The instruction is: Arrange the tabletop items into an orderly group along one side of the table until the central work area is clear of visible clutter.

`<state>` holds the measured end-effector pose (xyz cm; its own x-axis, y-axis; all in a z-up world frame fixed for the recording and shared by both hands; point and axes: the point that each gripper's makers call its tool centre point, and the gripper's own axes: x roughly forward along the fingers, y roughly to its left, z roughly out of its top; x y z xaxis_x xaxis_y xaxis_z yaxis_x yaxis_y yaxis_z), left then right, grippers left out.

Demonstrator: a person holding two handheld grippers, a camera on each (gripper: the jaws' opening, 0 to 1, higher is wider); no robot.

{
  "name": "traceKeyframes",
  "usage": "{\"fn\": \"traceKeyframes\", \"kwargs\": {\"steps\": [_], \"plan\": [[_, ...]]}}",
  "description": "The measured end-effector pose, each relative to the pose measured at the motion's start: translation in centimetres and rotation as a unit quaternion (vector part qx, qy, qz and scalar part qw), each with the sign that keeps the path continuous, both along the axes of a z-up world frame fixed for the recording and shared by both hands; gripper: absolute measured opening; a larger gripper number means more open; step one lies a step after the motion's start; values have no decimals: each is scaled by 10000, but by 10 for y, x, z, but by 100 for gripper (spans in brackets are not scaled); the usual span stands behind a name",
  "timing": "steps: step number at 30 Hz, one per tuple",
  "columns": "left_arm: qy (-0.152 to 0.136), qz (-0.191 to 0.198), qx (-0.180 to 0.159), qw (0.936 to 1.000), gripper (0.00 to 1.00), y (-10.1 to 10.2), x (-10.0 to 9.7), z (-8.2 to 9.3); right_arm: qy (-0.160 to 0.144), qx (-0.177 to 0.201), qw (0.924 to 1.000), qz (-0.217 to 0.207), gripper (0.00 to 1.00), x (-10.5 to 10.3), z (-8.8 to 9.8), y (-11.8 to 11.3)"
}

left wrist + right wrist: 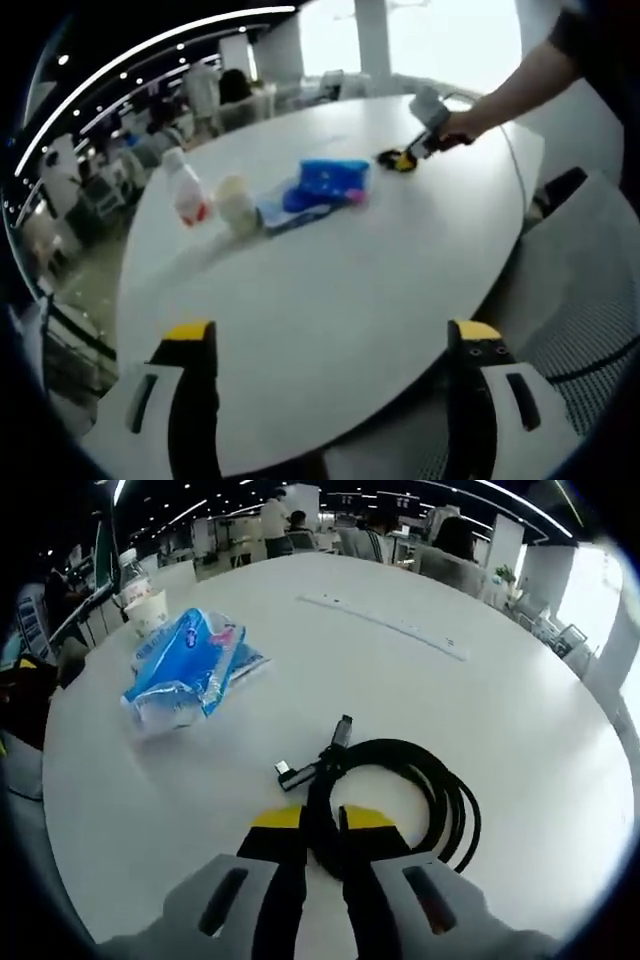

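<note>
The right claw (pixel 322 825) is pinching the coiled black cable (pixel 410 795) lying on the round white surface (pixel 500 710), near the blue plastic packet (pixel 185 665). The left claw (pixel 335 345) is hanging apart, empty. Dragging could uncoil the loops, spreading clutter centrally.

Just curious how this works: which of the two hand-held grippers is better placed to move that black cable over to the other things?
The right hand-held gripper. Its jaws are already closed around the cable. The left hand-held gripper hangs open at the table's near edge, far from it.
</note>
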<state>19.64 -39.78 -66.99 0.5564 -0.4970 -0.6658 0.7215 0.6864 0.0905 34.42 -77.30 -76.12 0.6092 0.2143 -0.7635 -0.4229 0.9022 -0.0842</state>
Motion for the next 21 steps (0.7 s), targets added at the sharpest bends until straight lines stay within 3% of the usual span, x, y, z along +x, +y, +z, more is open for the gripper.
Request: {"fn": "traceKeyframes", "kwargs": {"steps": [10,14,21], "plan": [[22,-4,29,10000,92,2,0,-1,-51,-233,9996,155,5,0,-1,3],[-2,3,9,10000,92,3,1,-1,-158,-522,9978,366,3,-1,5,7],[-49,-25,-11,10000,92,2,2,1,-228,-676,9959,548,3,-10,12,12]]}}
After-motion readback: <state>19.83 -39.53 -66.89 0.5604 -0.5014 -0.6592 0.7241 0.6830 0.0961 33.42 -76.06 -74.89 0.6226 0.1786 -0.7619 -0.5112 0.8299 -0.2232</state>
